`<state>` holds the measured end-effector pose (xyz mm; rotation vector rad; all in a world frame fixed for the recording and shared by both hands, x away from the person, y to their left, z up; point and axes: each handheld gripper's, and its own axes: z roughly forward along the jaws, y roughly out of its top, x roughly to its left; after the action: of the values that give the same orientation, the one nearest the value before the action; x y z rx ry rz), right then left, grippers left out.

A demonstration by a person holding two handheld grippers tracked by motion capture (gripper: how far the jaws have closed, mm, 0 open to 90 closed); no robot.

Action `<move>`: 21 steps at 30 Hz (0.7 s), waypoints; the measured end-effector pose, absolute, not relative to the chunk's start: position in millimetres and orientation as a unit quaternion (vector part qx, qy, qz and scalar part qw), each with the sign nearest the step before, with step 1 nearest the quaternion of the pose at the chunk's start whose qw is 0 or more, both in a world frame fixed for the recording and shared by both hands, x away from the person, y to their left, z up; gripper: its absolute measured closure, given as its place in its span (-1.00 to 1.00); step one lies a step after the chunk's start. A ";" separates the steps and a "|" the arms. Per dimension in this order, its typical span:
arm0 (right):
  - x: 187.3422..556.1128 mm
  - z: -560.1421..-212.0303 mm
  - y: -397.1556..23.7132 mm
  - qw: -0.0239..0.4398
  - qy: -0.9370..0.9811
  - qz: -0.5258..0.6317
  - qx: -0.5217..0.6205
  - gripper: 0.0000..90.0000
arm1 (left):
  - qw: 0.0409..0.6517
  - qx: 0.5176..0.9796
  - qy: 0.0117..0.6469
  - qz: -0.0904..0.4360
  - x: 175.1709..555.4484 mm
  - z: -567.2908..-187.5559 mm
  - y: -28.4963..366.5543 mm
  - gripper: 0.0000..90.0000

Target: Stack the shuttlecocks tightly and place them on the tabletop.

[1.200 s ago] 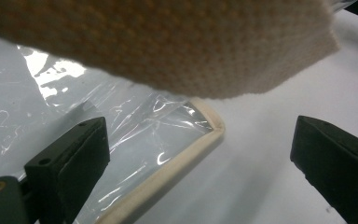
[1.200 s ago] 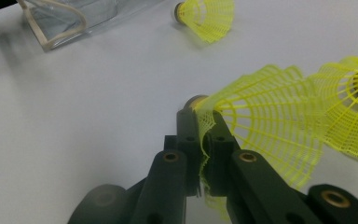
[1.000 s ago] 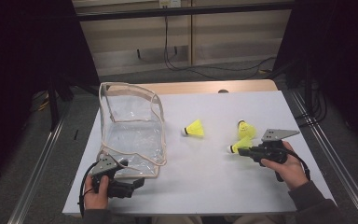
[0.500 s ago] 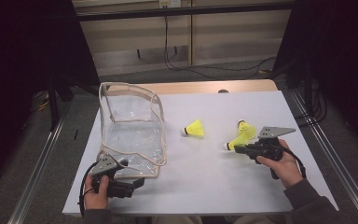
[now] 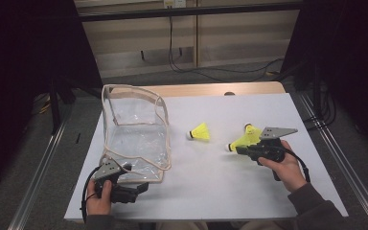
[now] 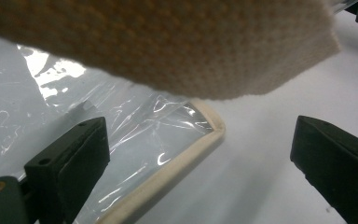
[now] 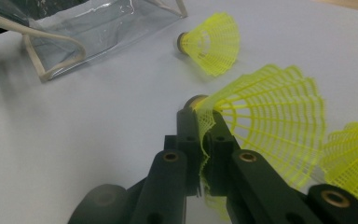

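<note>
Left gripper rests low at the near left of the white worktop, jaws spread wide with nothing between them; in the left gripper view the cream-trimmed corner of the clear plastic pouch lies between and beyond the jaws, untouched by either. Right gripper, at the near right, has its jaws pinched tight on the mesh skirt of a yellow plastic shuttlecock, cork tip pointing toward the pouch. A second yellow shuttlecock sits just behind the held one. A third yellow shuttlecock lies on its side mid-worktop, between the right gripper and the pouch, apart from both. The pouch stands open at the left.
</note>
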<state>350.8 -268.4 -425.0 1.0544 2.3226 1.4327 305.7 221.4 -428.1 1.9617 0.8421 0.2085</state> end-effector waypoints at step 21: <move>357.6 -426.8 -266.6 0.110 0.786 0.487 0.365 0.93 | 0.478 0.804 0.345 0.085 305.6 -428.0 221.6 -0.90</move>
<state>357.6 -266.6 -426.8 1.0739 2.3087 1.4300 305.6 221.6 -428.0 1.9626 0.8420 0.2076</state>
